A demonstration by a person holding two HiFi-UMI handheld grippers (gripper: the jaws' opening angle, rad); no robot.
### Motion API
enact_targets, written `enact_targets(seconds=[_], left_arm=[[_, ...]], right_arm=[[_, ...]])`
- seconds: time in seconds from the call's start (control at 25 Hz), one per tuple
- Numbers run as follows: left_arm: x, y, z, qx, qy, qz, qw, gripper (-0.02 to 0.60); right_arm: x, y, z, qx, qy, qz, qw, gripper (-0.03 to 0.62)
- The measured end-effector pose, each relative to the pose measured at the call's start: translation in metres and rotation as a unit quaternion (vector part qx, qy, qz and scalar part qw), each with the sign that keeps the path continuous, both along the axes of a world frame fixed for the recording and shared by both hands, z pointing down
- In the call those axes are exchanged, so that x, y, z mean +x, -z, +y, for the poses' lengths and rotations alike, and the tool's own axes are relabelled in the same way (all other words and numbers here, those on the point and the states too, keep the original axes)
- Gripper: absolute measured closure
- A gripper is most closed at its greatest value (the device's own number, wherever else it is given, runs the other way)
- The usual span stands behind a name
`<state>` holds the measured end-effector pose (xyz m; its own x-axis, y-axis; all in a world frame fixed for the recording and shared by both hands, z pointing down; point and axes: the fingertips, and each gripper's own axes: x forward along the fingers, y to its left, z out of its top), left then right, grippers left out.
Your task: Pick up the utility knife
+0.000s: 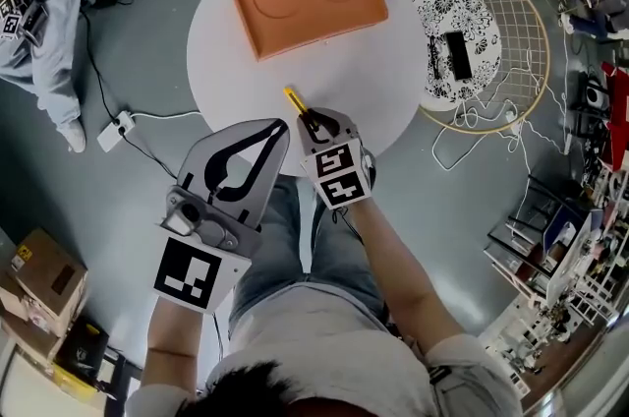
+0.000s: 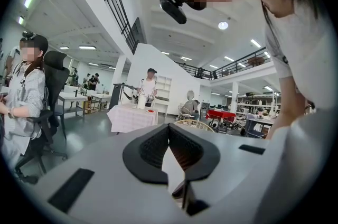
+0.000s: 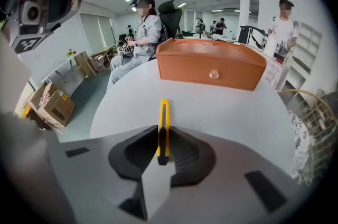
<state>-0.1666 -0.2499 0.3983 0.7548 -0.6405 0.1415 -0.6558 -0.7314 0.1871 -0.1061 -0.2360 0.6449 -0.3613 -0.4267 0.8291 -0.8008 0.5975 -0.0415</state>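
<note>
knife (image 3: 164,112) in right claw (image 3: 163,136), orange box (image 3: 211,67) shut

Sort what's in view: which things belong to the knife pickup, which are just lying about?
Job:
yellow utility knife, clamped in the right gripper jaws
white round table beneath it

Lying about:
orange rectangular box on the table
gold wire rack on the floor
cardboard boxes
left gripper, empty, jaws together
</note>
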Motion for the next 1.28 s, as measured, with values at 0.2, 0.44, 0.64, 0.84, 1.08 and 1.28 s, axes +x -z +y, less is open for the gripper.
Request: enact_targets(seconds=[0.2, 0.44, 0.64, 0.84, 1.08, 1.28], left_arm=[[0.004, 0.006, 0.003, 0.006, 0.0, -0.003, 1.0, 0.571], [0.0, 0.011, 0.005, 0.011, 0.012, -0.01, 0.9998, 0.571], [0.014, 0.025, 0.011, 0.024, 0.013, -0.012, 0.9996, 0.571], [0.031, 0.047, 0.019, 0.04, 0.024, -0.007, 0.9989, 0.571], [0.051, 0.073, 0.032, 0.062, 0.05, -0.005, 0.9968, 0.571], [0.067, 0.092, 0.048, 0.077, 0.076, -0.005, 0.9941, 0.571]], right_arm=[[0.003, 0.003, 0.001, 0.0, 0.003, -0.005, 1.0, 0.526], [-0.007, 0.037, -0.002, 0.032, 0.002, -0.055, 0.998, 0.526], [-0.004, 0.091, -0.006, 0.077, 0.008, -0.1, 0.992, 0.526], [0.007, 0.156, -0.003, 0.124, 0.021, -0.139, 0.982, 0.526], [0.025, 0.232, 0.008, 0.185, 0.052, -0.18, 0.965, 0.526], [0.045, 0.288, 0.027, 0.227, 0.078, -0.217, 0.946, 0.526]])
